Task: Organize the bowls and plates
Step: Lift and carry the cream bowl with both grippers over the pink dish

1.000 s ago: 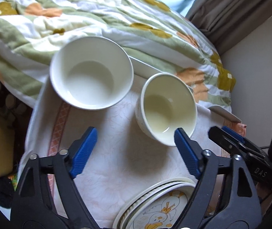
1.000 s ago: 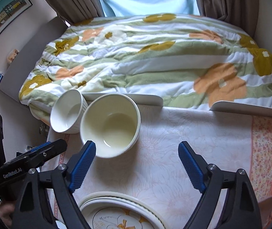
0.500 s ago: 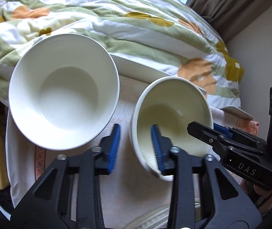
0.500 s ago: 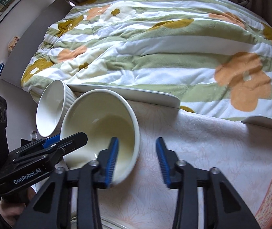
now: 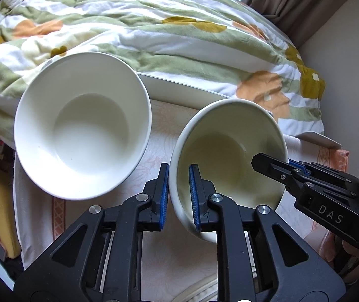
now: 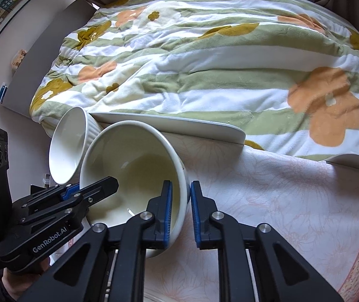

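Bedroom setup: a small table (image 6: 292,201) with a pale floral cloth is pushed up against a bed with a green and orange flowered quilt (image 6: 204,58), curtains behind.

Both tongs are on the same cream bowl (image 5: 229,156). The left gripper (image 5: 179,193) has just clamped down on the bowl's left rim, one blue pad inside and one outside the wall. The right gripper (image 6: 181,210) has done the same on the opposite rim, jaws just closed with the wall pinched between them. So the jaws are nearly shut, with only the bowl's thin wall in each.

That bowl sits toward the table's far left part, near the edge by the bed. The white bowl (image 5: 81,136) is just beside it, closer to the far left corner; from the right wrist view it looks ribbed outside. I can't tell if the two touch.

Progress-wise, I'd say we're barely started. The bowls aren't nested and the cream one doesn't look lifted yet, though that's hard to call. A sliver of a plate rim (image 5: 199,289) peeks in at the near edge. What's left is probably stacking the bowls and sorting the plates.
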### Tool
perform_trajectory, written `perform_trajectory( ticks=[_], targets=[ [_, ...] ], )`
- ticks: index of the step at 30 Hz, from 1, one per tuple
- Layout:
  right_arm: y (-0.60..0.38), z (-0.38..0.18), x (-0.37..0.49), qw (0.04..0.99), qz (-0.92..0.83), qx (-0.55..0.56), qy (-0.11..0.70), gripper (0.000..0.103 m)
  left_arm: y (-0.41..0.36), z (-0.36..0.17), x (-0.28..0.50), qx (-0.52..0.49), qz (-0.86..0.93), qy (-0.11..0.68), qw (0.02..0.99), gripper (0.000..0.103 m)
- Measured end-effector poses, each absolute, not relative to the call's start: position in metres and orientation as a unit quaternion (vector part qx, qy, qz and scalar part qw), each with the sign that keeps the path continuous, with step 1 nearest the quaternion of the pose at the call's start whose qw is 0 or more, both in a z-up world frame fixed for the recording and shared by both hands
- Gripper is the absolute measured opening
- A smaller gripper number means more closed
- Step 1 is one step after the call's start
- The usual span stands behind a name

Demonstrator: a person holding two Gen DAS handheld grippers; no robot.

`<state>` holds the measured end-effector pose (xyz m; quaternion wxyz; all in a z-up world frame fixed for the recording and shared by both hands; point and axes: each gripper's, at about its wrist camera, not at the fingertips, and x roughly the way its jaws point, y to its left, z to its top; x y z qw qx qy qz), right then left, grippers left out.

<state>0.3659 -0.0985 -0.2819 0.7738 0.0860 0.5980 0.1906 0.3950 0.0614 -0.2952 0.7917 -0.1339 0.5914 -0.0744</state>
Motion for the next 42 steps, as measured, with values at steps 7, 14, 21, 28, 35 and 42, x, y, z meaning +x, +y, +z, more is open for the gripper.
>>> perform_trajectory(
  ticks=[7, 14, 21, 28, 35, 42],
  targets=[
    [-0.107, -0.273, 0.352, 0.78, 0.162, 0.103, 0.596, 0.012, 0.054, -0.281, 0.383, -0.124, -0.096, 0.585, 0.796, 0.014],
    [-0.116, -0.248, 0.321, 0.792, 0.138, 0.123, 0.581, 0.012, 0.043, -0.251, 0.361, -0.108, -0.126, 0.573, 0.803, 0.014],
    [-0.147, -0.218, 0.272, 0.796, 0.072, 0.149, 0.582, 0.012, 0.003, -0.219, 0.329, -0.081, -0.189, 0.576, 0.791, 0.014],
    [-0.208, -0.185, 0.222, 0.807, 0.009, 0.178, 0.564, 0.012, -0.07, -0.192, 0.299, -0.043, -0.249, 0.573, 0.78, 0.014],
    [-0.282, -0.176, 0.182, 0.808, -0.018, 0.199, 0.554, 0.012, -0.152, -0.192, 0.268, -0.031, -0.276, 0.584, 0.763, 0.014],
    [-0.345, -0.202, 0.146, 0.792, -0.028, 0.223, 0.567, 0.012, -0.216, -0.218, 0.237, -0.013, -0.277, 0.613, 0.74, 0.014]
  ],
)
